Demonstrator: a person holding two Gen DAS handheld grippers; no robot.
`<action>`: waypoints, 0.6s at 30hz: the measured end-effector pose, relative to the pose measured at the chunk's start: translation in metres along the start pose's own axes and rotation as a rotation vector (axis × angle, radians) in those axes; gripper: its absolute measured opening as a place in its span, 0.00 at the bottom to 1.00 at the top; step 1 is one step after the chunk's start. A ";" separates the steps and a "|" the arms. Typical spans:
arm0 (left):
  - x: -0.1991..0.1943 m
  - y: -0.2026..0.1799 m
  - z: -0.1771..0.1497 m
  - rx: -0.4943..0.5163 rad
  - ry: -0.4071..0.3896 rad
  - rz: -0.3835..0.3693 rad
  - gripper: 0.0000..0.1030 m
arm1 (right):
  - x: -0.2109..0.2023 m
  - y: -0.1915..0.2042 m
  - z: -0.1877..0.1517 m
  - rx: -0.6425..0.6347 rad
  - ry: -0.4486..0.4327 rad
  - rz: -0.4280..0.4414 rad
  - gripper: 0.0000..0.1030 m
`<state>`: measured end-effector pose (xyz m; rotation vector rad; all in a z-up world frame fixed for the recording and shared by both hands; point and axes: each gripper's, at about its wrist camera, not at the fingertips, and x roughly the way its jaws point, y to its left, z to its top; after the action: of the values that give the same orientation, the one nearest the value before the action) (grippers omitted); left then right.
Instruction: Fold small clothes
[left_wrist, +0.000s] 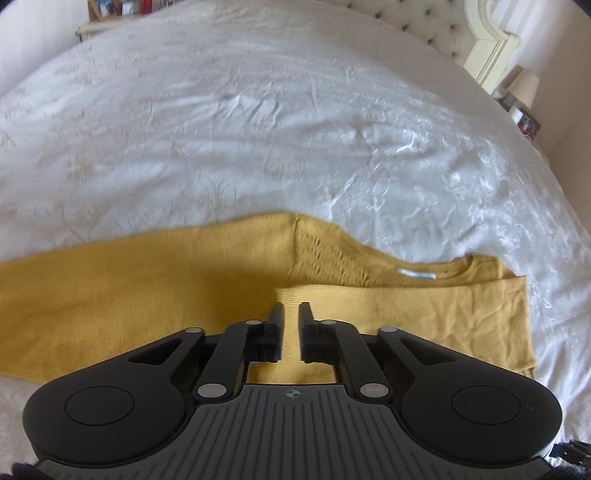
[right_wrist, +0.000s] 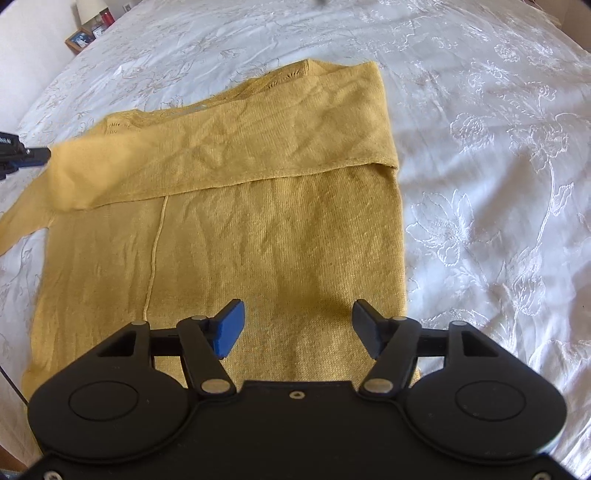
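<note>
I have the sweater (right_wrist: 229, 221) flat on the bed (right_wrist: 498, 147), with one sleeve (right_wrist: 236, 147) already folded across the chest; the other sleeve (left_wrist: 92, 295) lies stretched out to the left of my left gripper (left_wrist: 291, 306). That gripper's fingers stand a narrow slit apart just above the folded sleeve's cuff, clamped on nothing. My right gripper (right_wrist: 297, 314) hangs wide apart and empty over the lower body, so I judge the second sleeve and the final body fold remain.

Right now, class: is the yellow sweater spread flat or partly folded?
Partly folded: the yellow sweater has one sleeve laid across its body, the other stretching out left.
</note>
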<state>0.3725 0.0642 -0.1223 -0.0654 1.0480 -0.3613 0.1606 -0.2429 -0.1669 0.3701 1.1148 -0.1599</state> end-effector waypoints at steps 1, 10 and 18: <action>0.006 0.007 -0.002 -0.027 0.023 -0.039 0.27 | -0.001 0.001 0.001 -0.001 -0.005 0.001 0.69; 0.009 -0.012 -0.025 0.051 0.032 -0.047 0.99 | -0.006 0.004 0.039 0.016 -0.113 0.042 0.99; 0.036 -0.043 -0.032 0.117 0.054 -0.032 1.00 | 0.040 0.008 0.102 -0.015 -0.105 0.066 0.99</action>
<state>0.3496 0.0163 -0.1589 0.0328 1.0775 -0.4551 0.2667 -0.2710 -0.1616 0.3801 0.9981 -0.1114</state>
